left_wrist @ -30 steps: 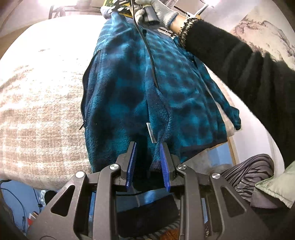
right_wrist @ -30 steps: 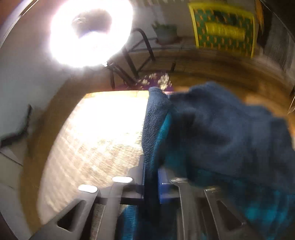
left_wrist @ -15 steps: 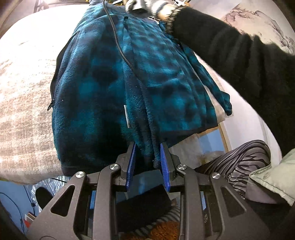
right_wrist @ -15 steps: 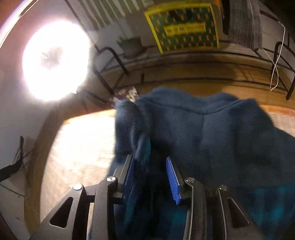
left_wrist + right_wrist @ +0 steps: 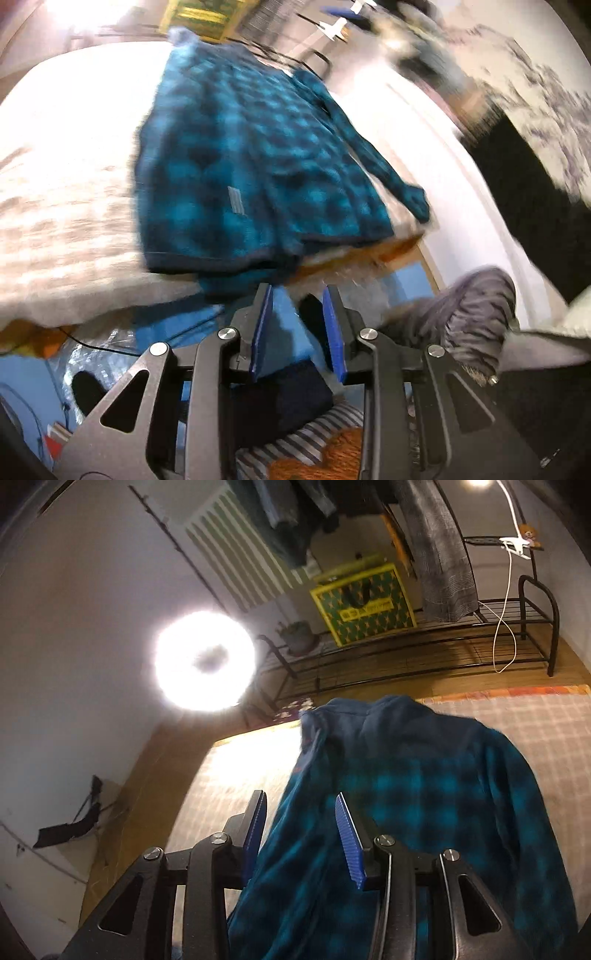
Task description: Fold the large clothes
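A blue and teal plaid fleece jacket (image 5: 251, 166) lies folded lengthwise on the bed, hem toward me, one sleeve (image 5: 384, 170) stretched to the right. My left gripper (image 5: 297, 295) is open and empty, just off the bed's near edge below the hem. In the right wrist view the jacket (image 5: 424, 805) lies collar away from me. My right gripper (image 5: 301, 808) is open above its left edge and holds nothing.
The bed has a beige checked blanket (image 5: 62, 206). A bright ring light (image 5: 205, 661) and a black metal rack (image 5: 406, 646) with a yellow-green bag (image 5: 364, 603) stand beyond the bed. Striped grey cloth (image 5: 472, 317) lies right of the left gripper.
Both grippers opened and let go of the jacket, which dropped flat on the bed. The left gripper pulled back past the bed edge; the right one rose above the jacket.
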Demonstrator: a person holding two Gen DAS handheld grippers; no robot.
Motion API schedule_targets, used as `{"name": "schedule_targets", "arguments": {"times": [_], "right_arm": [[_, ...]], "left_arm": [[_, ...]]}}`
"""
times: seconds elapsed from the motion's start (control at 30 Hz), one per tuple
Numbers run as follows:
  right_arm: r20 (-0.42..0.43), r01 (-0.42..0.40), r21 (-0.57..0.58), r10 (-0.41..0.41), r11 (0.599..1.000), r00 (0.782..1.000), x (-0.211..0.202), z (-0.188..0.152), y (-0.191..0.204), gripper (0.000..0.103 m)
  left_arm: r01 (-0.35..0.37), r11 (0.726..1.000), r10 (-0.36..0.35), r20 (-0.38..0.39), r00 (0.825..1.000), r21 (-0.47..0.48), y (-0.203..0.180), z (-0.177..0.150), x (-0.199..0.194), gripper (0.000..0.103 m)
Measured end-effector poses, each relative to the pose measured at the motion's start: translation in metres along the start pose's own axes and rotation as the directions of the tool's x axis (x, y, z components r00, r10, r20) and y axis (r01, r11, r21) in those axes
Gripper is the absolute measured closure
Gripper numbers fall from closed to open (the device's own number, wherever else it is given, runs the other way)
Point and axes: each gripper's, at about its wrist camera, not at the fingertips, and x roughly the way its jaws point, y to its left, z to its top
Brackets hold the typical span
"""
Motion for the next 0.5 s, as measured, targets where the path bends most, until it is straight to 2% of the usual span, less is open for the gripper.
{"name": "schedule_targets", "arguments": {"times": [0.17,0.2,0.27,0.37,0.5], "right_arm": [[-0.011,-0.072,-0.015,0.072,0.997,0.997,-0.072,-0.072,0.029,0.056],[-0.006,-0.092,-0.012,0.092,0.996,0.996,-0.088,-0.085,0.032,0.055],[-0.001,-0.132,-0.010,0.132,0.991,0.991,-0.116,-0.111,0.039,0.055],[0.016,-0.177,0.001,0.177,0.984,0.984,-0.145,-0.141,0.043,0.043],[0.015,-0.177,-0.011,0.177,0.984,0.984,-0.163,-0.172,0.050,0.043]], "left_arm": [[-0.088,0.990,0.098,0.091,0.991,-0.110,0.038,0.011,-0.028,0.073],[-0.089,0.986,0.103,0.098,0.990,-0.139,0.048,0.015,-0.030,0.070],[-0.098,0.978,0.118,0.106,0.987,-0.182,0.063,0.021,-0.032,0.054],[-0.104,0.965,0.129,0.090,0.988,-0.242,0.084,0.030,-0.024,0.051],[-0.101,0.947,0.120,0.044,0.992,-0.306,0.107,0.036,-0.003,0.051]]}}
